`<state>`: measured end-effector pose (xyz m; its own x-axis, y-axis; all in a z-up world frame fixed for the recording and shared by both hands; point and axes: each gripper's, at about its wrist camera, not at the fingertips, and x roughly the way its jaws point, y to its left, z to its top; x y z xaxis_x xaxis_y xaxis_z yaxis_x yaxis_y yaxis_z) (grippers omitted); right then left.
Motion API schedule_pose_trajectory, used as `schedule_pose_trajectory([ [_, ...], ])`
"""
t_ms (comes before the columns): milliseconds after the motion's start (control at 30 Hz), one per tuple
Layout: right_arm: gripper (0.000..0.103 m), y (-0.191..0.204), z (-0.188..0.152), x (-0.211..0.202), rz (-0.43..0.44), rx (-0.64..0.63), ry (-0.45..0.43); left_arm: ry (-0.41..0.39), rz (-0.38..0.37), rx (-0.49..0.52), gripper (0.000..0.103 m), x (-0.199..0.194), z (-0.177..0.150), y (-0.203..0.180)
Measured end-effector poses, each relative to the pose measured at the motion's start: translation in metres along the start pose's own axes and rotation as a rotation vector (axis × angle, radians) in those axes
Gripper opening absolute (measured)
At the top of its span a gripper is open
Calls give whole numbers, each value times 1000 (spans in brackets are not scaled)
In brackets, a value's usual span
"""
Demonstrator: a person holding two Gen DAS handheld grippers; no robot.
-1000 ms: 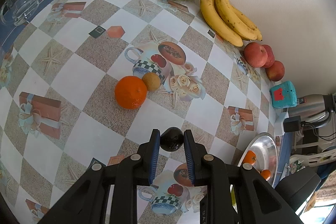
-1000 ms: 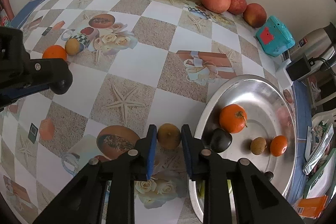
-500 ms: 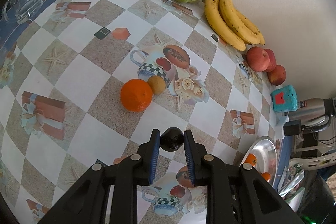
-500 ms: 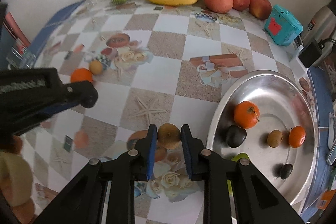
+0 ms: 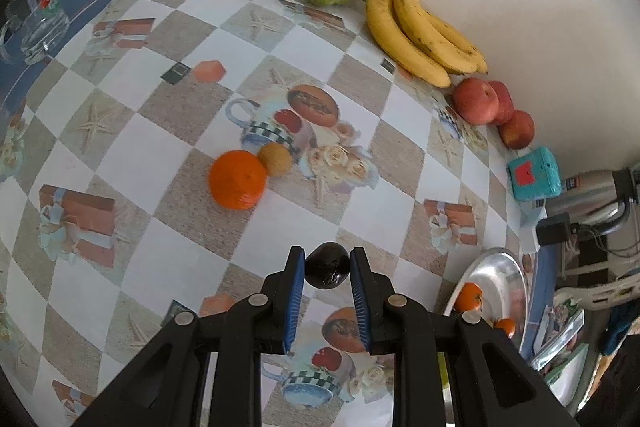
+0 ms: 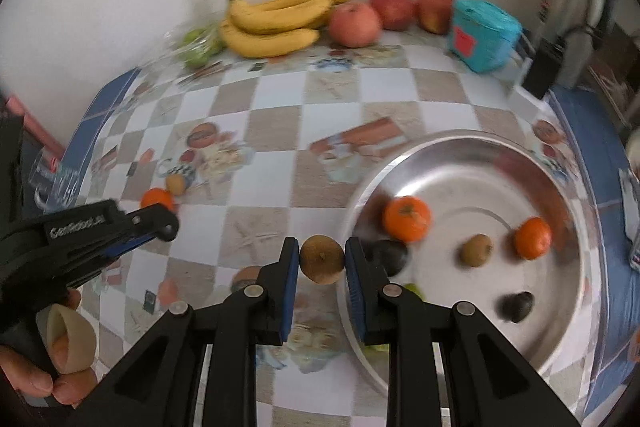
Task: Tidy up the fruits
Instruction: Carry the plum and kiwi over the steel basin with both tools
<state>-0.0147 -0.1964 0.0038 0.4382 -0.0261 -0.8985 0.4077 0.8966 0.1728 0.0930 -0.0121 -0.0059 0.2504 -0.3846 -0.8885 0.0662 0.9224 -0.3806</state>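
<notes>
Both hands full right now. My right tool [image 6: 322, 259] is clamped on a small brown kiwi-looking fruit [image 6: 322, 258], held up just at the near rim of the steel tray [image 6: 472, 151]. My left tool [image 5: 327, 265] is pinched on a dark avocado-ish fruit [image 5: 327, 265] above the table [image 5: 192, 267]. Both look light and roundish, probably a bit soft, so I'd grip across the widest middle and not squeeze hard. Further out an orange [image 5: 237, 179] and another brown fruit [image 5: 275, 159] sit touching each other; bananas [image 5: 416, 31] and apples [image 5: 476, 101] line the wall.
</notes>
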Motion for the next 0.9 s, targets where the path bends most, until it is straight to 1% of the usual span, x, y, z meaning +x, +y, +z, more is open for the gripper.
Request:
schedule_pose_trajectory([
  [167,25,-34,-1,-9,-49,74,-15,9,-13,58,25,2,-8,-18],
  [400,25,-80,-5,-19,-103,179,-22,53,-66,160,25,5,-26,-52],
  [500,25,-94,-6,-24,-114,213,-30,79,-95,228,25,6,-39,-71],
  [600,25,-100,-7,-29,-122,232,-38,110,-116,297,25,10,-52,-89],
  [700,25,-105,-7,-33,-124,239,-46,132,-114,348,25,14,-62,-101],
  [800,25,-105,-8,-26,-126,235,-22,163,-110,370,25,21,-69,-106],
  [900,25,-104,-9,-18,-121,229,5,172,-99,382,25,25,-73,-107],
])
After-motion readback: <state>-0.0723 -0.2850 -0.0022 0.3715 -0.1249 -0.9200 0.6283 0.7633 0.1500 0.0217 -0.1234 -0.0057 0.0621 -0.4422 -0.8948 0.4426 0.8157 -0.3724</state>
